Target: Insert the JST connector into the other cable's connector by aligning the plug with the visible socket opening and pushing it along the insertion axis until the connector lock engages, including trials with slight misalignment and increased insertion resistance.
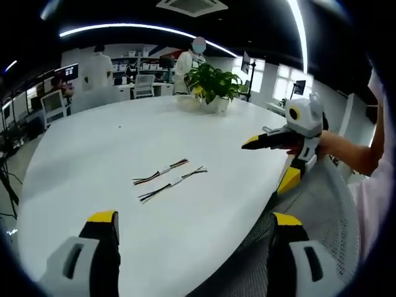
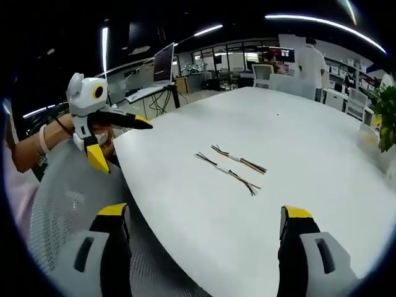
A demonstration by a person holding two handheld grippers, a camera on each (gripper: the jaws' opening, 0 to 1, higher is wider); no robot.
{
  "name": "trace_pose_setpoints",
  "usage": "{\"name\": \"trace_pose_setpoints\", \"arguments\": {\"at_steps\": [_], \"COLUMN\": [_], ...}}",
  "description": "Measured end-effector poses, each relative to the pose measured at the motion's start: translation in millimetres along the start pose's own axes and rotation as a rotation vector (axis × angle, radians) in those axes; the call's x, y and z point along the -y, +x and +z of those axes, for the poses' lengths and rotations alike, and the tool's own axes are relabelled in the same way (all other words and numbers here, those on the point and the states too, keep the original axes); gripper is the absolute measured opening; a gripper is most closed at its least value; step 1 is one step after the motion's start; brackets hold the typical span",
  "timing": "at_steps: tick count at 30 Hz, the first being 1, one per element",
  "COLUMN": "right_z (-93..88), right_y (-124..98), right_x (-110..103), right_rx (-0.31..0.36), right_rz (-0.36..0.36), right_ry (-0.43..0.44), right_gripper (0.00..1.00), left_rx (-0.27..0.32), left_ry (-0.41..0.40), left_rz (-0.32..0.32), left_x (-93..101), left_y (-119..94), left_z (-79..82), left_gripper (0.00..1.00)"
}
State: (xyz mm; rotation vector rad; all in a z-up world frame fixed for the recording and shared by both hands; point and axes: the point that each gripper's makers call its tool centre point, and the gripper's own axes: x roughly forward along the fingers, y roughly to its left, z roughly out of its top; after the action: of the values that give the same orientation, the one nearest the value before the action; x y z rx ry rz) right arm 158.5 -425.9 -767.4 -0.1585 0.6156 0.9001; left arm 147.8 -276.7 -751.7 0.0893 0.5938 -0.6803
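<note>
My left tool [image 1: 193,224] hangs released, its yellow-tipped jaws wide apart and holding nothing, above the near edge of the broad white oval surface [image 1: 124,136]. My right tool [image 2: 207,220] is likewise spread and holds nothing. Two short multicoloured wire cables with small white connectors [image 1: 168,176] lie side by side (nearly parallel, just apart) out on the surface, well ahead of both tools. A leafy green potted plant [image 1: 213,83] stands at the far edge.
</note>
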Motion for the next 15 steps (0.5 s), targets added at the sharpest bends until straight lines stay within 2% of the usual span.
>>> {"name": "trace_pose_setpoints", "arguments": {"at_steps": [10,15], "right_z": [1.6,8.2], "right_y": [0,4], "right_x": [11,16], "right_rx": [0.001,0.013], "right_rz": [-0.01,0.0], "right_ry": [-0.001,0.032], "right_gripper": [0.99,0.97], "left_rx": [0.002,-0.024], "left_ry": [-0.022,-0.037], "left_rz": [0.03,0.041], "left_x": [-3.9,-6.5], "left_y": [6,7], "left_z": [-7.1,-9.3], "left_gripper": [0.99,0.99]}}
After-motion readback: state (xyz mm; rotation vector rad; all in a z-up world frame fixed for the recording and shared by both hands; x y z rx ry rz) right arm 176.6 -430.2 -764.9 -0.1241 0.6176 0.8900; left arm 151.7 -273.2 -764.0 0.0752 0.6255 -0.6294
